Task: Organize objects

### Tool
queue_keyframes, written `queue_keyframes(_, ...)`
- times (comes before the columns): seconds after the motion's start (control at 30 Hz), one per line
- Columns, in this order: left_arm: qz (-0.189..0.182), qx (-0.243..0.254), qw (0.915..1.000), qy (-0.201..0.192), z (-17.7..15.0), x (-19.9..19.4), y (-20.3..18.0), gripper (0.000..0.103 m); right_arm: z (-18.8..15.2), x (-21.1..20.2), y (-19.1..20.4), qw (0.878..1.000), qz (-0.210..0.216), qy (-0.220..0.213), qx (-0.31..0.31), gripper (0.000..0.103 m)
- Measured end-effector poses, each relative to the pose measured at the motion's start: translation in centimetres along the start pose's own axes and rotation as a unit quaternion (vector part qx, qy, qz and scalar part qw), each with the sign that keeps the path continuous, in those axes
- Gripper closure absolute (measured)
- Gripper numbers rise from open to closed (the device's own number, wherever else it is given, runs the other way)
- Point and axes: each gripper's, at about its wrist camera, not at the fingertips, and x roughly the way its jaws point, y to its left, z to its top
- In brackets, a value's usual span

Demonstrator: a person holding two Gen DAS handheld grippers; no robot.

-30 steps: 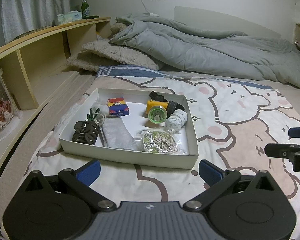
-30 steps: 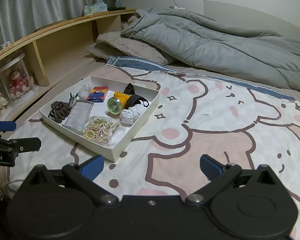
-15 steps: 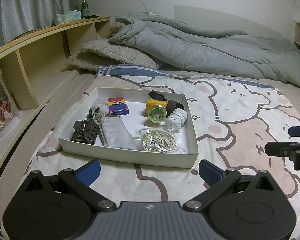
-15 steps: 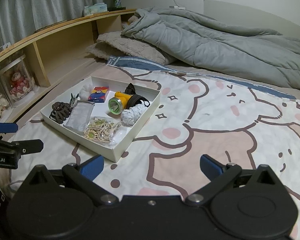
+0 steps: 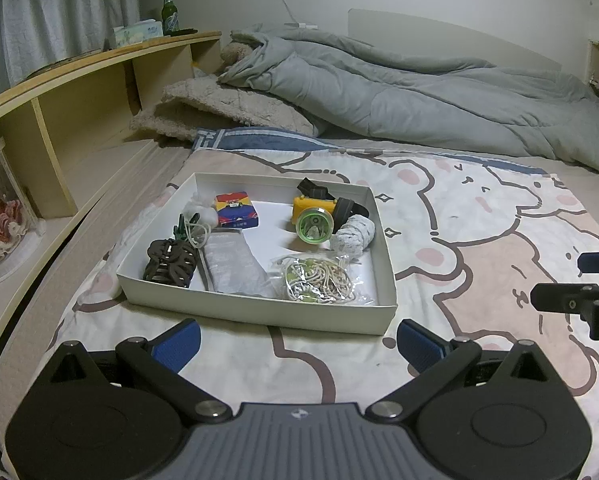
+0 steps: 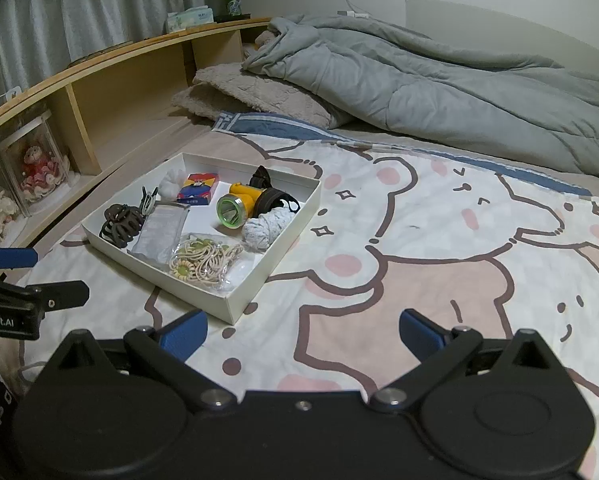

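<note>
Across the last second very little is altered: in both wrist views the white box point(image 5: 255, 312) is seen slightly lower in the frame than a second ago, so both cameras appear to be only slightly shifted, while nothing inside the box is displaced. The left gripper point(image 5: 298, 340) is held wide apart and empty, low over the cartoon-print blanket point(image 5: 479, 232) just short of the box's near wall; the right gripper point(image 6: 303, 330) is likewise spread wide with nothing between its blue pads, well to the right of the box. All the small things are kept within the box: the yellow headlamp point(image 5: 313, 216), the rolled white cloth point(image 5: 353, 236), the bagged bead string point(image 5: 319, 278), the grey pouch point(image 5: 231, 264), the brown hair claw point(image 5: 170, 264), the card pack point(image 5: 235, 210) and a cotton ball point(image 5: 204, 214). No loose item is seen on the blanket. Such a scene is matched equally by sorting already finished into the box and by a box yet to be emptied or rearranged; neither reading is settled here.
</note>
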Motion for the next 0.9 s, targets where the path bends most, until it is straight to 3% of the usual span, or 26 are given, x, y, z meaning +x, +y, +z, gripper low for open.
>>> queue_keyframes(0.9, -0.003, 0.005, 1.0000, 0.003, 0.27, -0.04, -0.19, 0.000, -0.05, 0.06, -0.05, 1.000, 0.005, 0.002, 0.003, 0.000)
